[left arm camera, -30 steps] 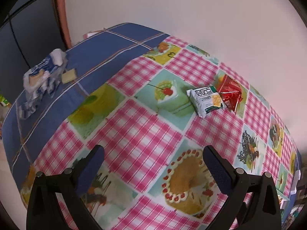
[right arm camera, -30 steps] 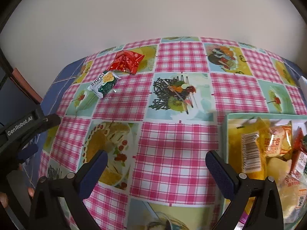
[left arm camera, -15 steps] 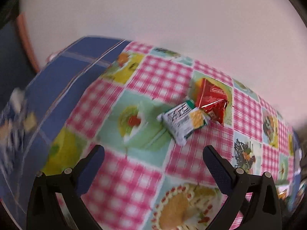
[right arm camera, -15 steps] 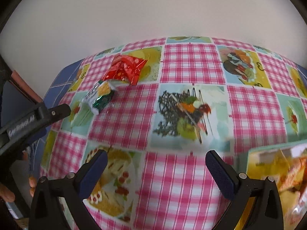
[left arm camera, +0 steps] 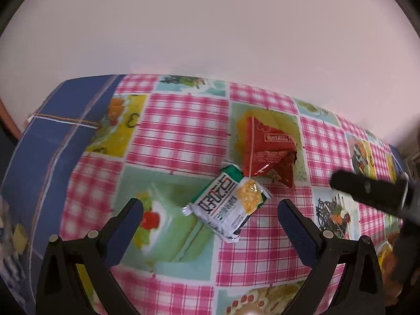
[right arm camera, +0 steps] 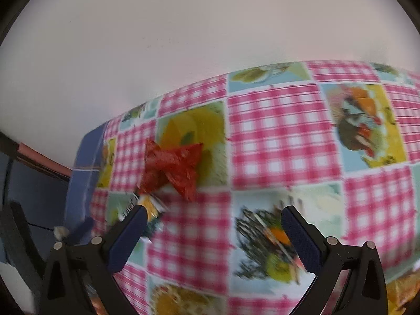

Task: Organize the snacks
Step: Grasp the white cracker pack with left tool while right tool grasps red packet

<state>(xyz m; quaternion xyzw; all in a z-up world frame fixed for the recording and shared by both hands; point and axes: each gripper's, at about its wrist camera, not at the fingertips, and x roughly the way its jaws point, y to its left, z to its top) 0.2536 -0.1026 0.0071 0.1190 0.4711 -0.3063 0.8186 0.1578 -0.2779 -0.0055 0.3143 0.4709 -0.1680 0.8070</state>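
Both tongs are spread wide and hold nothing. The left tongs (left arm camera: 210,210) hover above a green and white snack packet (left arm camera: 227,204) lying flat on the checked surface (left arm camera: 181,134). A crumpled red packet (left arm camera: 267,152) touches its far corner. The right tongs (right arm camera: 211,219) point at the blurred red packet from the other side.

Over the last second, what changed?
Both grippers moved toward the two loose snacks: the left gripper now faces the white packet, the right gripper nears the red packet. Nothing was grasped. Both stayed open; the packets stayed put on the tablecloth.
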